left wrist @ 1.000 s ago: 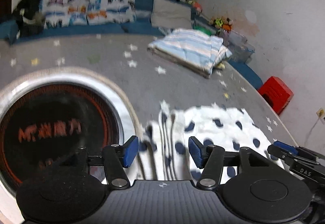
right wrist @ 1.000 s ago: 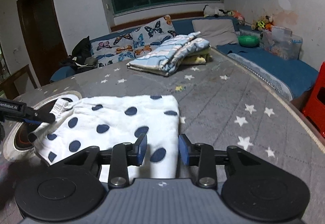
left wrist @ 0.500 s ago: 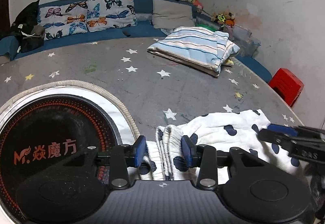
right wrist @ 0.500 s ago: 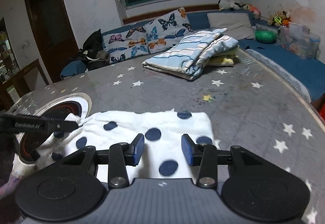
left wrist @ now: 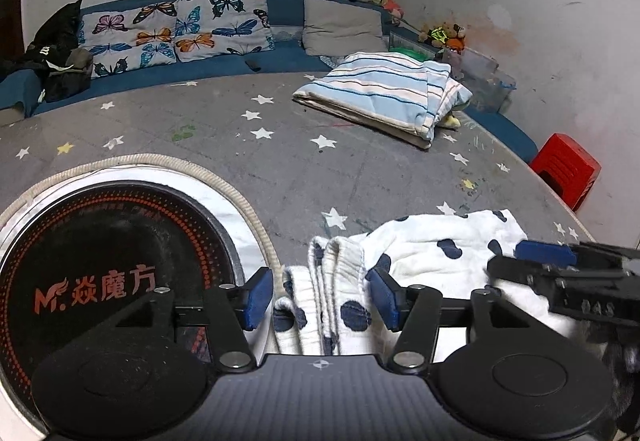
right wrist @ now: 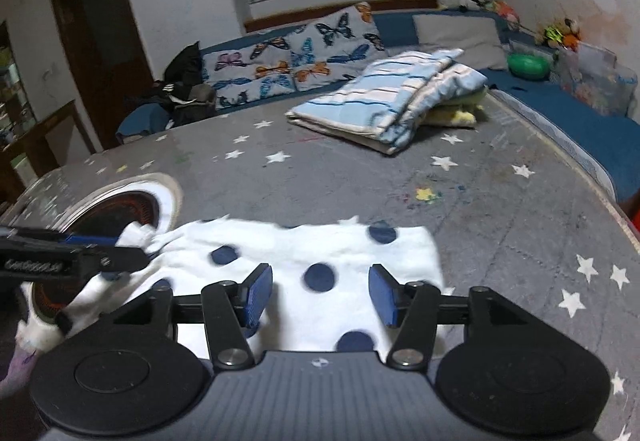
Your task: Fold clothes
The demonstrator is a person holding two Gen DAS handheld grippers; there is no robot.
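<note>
Dim bedroom, big grey star-print desk [left wrist: 280, 169] with a sofa behind. The spotted white garment [right wrist: 320, 273] sits low centre in both views, soft, light and floppy. Left tongs [left wrist: 320, 299] are opening around its ribbed waistband, right tongs [right wrist: 320, 295] opening over the flat cloth. I'd pinch the waistband and hem corners.

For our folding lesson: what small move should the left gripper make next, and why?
Probably close the left gripper on the polka-dot garment. Its jaws are opening, the bunched ribbed edge lies between them, pads not pressing, and the cloth lies rumpled there.
</note>
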